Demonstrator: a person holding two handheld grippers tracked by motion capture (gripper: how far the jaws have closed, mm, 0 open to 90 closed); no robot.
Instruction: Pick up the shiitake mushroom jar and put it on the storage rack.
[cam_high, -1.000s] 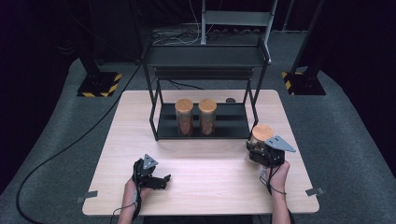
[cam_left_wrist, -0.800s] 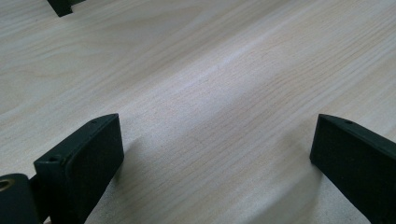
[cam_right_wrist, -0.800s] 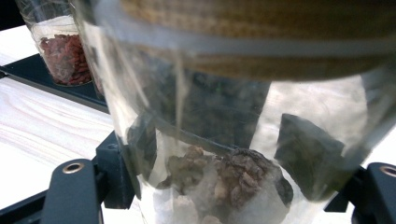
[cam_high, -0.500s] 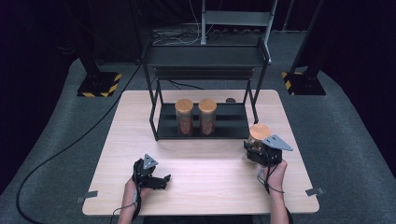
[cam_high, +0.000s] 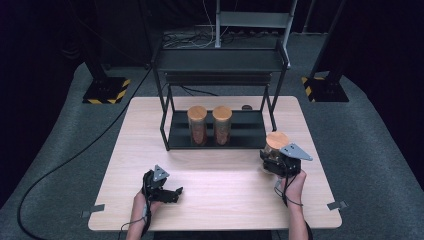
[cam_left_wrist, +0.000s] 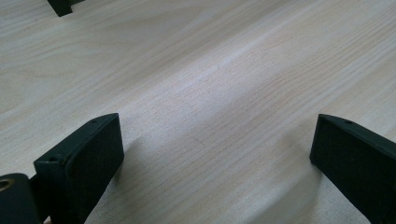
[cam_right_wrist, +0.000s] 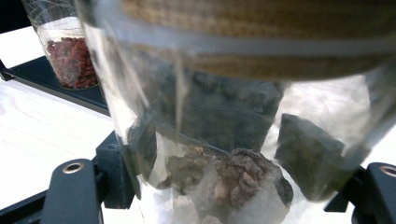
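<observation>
Little has changed over the last second: the right tongs (cam_high: 274, 161) stay clamped on the cork-lidded jar (cam_high: 276, 141) beside the rack (cam_high: 250, 131), while the left tongs (cam_high: 172, 192) rest open on the counter (cam_high: 225, 185), so shelving seems imminent.

Cork-lidded glass jar (cam_high: 276, 145), upright, gripper-held

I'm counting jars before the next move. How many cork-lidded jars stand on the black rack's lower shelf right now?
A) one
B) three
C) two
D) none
C: two jars stand side by side on the rack's lower shelf, while a third jar is off the rack at the table's right side, clamped in the right tongs.
</observation>
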